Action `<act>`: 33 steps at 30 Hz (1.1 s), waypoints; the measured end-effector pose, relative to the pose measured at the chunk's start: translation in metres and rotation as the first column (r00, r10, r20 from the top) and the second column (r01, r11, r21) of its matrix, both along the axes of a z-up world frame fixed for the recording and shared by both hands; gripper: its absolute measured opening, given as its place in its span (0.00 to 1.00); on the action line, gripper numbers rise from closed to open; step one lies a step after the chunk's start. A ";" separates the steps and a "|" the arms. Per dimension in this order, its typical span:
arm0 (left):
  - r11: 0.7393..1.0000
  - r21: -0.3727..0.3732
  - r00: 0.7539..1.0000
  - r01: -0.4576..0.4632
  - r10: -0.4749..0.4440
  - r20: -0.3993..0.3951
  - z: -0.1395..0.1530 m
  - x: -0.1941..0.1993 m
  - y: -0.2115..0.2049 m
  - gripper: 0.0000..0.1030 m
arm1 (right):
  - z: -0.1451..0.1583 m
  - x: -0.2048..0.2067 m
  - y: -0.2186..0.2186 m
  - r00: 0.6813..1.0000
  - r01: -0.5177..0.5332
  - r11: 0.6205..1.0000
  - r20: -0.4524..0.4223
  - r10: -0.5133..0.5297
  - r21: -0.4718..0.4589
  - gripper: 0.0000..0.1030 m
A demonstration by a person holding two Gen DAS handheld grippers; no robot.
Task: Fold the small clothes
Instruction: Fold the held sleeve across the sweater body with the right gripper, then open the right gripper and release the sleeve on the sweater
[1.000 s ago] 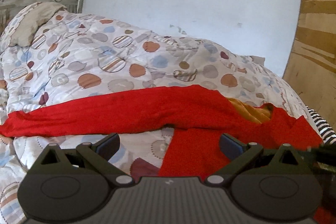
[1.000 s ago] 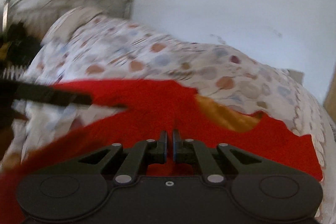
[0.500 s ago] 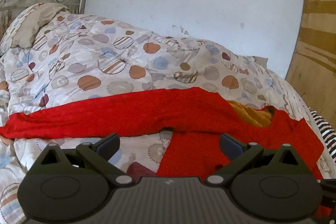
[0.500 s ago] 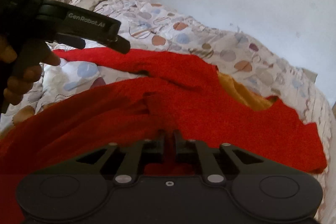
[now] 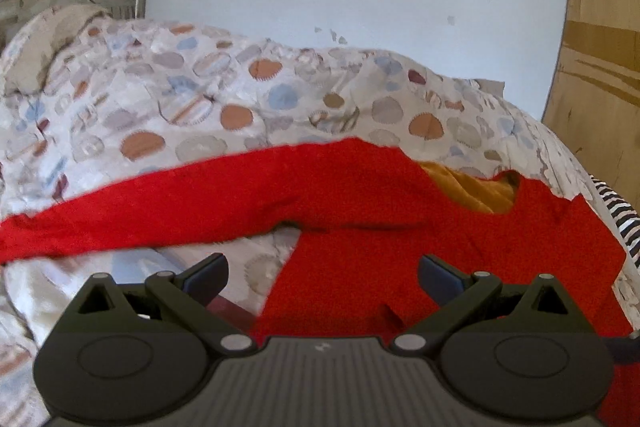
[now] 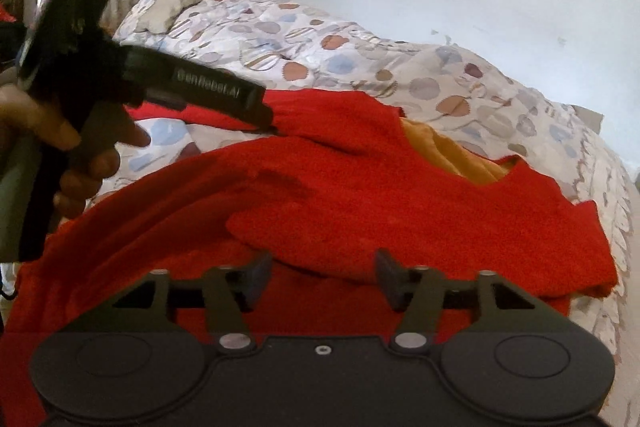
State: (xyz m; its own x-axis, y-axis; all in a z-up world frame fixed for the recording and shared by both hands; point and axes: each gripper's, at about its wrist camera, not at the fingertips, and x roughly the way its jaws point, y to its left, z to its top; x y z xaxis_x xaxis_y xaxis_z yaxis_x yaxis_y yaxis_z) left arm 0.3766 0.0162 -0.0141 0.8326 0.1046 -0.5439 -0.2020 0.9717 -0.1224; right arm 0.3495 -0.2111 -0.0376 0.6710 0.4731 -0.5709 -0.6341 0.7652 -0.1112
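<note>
Your right gripper [image 6: 323, 277] has just been opening: a second ago its jaws were pinched together low on the red sweater [image 6: 360, 195], and now they stand wide with nothing pressed between them. The folded flap of red knit lies loose just ahead of the fingertips, draped over the sweater's body. To my eye that reads as one fold laid down and released, so the garment is partway done, not finished.

Your left gripper [image 5: 322, 273] is wide too, holding nothing. Below and ahead of its right finger lies the sweater's body; its left finger sits over bare quilt [image 5: 168, 107]. The long red sleeve [image 5: 140, 211] runs across, ahead of the jaws and off to the left, not yet folded in, which looks like the next thing to gather.

Only the right wrist view shows your hand [image 6: 68, 147] around the left tool's grip, with that tool's nose over the sleeve's root. Only the left wrist view shows the sleeve's full stretch and a striped cloth [image 5: 616, 215] at the far right edge. Both show the mustard lining [image 6: 448, 155] at the neckline.
</note>
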 end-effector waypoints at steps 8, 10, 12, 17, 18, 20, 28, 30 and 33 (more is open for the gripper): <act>1.000 0.010 0.999 0.025 -0.025 -0.039 -0.040 0.014 -0.013 1.00 | 0.002 0.015 -0.065 0.984 0.176 0.984 0.018 -0.176 0.041 0.99; 0.999 0.042 0.999 0.025 -0.024 -0.026 -0.049 0.011 -0.015 1.00 | 0.001 0.026 -0.087 0.959 0.277 0.961 0.050 -0.277 0.018 0.99; 0.998 0.051 1.000 0.028 -0.028 -0.002 -0.053 0.009 -0.015 1.00 | -0.002 0.040 -0.106 0.920 0.384 0.923 0.091 -0.381 -0.019 0.99; 0.999 -0.020 0.999 0.033 -0.033 0.026 -0.062 0.005 -0.005 1.00 | -0.019 0.082 -0.145 0.828 0.554 0.829 0.157 -0.538 -0.081 0.96; 0.999 -0.027 0.999 0.035 -0.034 0.032 -0.064 0.004 -0.004 1.00 | -0.022 0.092 -0.149 0.820 0.565 0.821 0.157 -0.550 -0.082 0.94; 0.999 -0.035 0.999 0.037 -0.035 0.039 -0.064 0.003 -0.002 1.00 | -0.029 0.107 -0.153 0.825 0.557 0.825 0.176 -0.538 -0.090 0.89; 0.998 -0.041 0.998 0.037 -0.035 0.046 -0.065 0.001 -0.001 1.00 | -0.037 0.134 -0.124 0.866 0.446 0.863 0.358 -0.349 -0.239 0.49; 0.998 -0.043 0.998 0.039 -0.037 0.047 -0.065 0.001 -0.001 1.00 | -0.034 0.136 -0.127 0.864 0.459 0.858 0.342 -0.370 -0.230 0.24; 0.998 -0.050 0.998 0.042 -0.039 0.052 -0.065 0.000 0.000 1.00 | -0.032 0.129 -0.130 0.853 0.476 0.854 0.345 -0.391 -0.209 0.14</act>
State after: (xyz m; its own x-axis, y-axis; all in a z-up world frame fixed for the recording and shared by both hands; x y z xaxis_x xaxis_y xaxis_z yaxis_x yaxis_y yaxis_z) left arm 0.3764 0.0158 -0.0794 0.8626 0.0437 -0.5040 -0.1549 0.9712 -0.1809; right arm 0.4783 -0.3407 -0.0700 0.9194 -0.0537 -0.3896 -0.1531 0.8636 -0.4804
